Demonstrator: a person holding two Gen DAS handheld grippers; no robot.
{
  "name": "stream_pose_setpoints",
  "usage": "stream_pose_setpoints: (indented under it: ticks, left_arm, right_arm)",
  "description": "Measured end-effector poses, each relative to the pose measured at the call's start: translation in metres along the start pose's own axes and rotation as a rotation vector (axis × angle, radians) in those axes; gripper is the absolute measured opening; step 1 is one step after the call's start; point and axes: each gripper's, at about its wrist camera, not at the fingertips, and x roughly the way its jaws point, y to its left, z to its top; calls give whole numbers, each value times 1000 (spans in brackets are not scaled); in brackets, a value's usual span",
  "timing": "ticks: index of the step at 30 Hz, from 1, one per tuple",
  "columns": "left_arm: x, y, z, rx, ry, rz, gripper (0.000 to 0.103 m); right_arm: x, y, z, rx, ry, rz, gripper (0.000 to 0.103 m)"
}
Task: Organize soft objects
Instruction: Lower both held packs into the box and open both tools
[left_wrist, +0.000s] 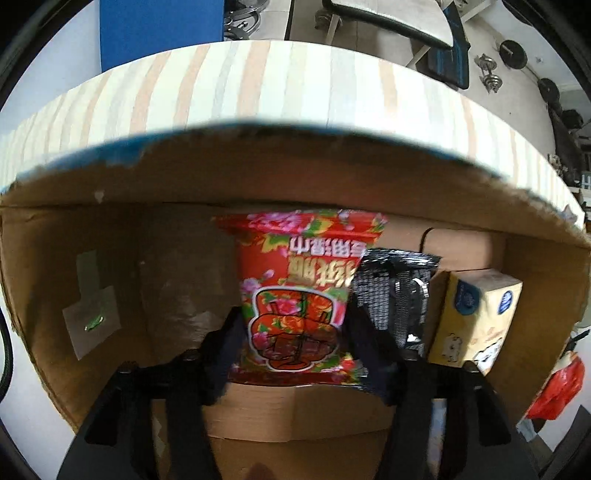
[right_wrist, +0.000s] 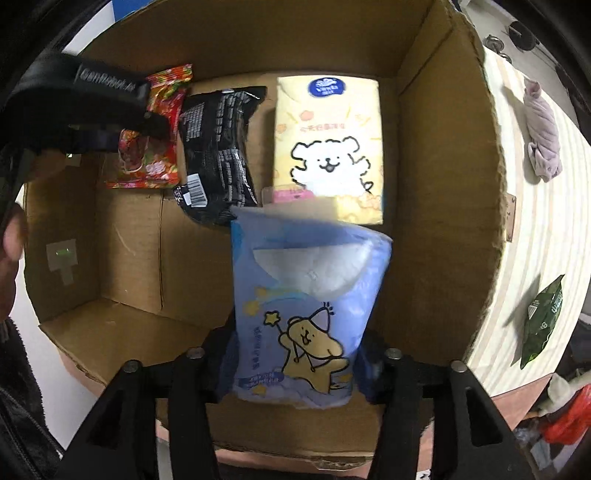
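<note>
Clenched on the blue tissue pack (right_wrist: 303, 317), right claw (right_wrist: 295, 369) hovers above the box (right_wrist: 443, 184) (left claw (left_wrist: 295, 354) grips the red snack bag (left_wrist: 299, 295)).

Two tissue packs (right_wrist: 328, 147) (right_wrist: 303, 314), three snack bags (right_wrist: 151, 129) (right_wrist: 218, 147) (right_wrist: 543, 321), one box (right_wrist: 443, 184)
</note>
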Motion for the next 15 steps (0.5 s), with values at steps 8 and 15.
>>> stream_pose_setpoints:
  ticks: [8, 15]
  left_arm:
    - [-25, -3, -19, 17, -73, 26, 89]
    - [-52, 2, -61, 30, -176, 45, 99]
  right_arm:
    - [-22, -9, -7, 8, -42, 0, 91]
    - [-49, -23, -13, 53, -87, 23, 103]
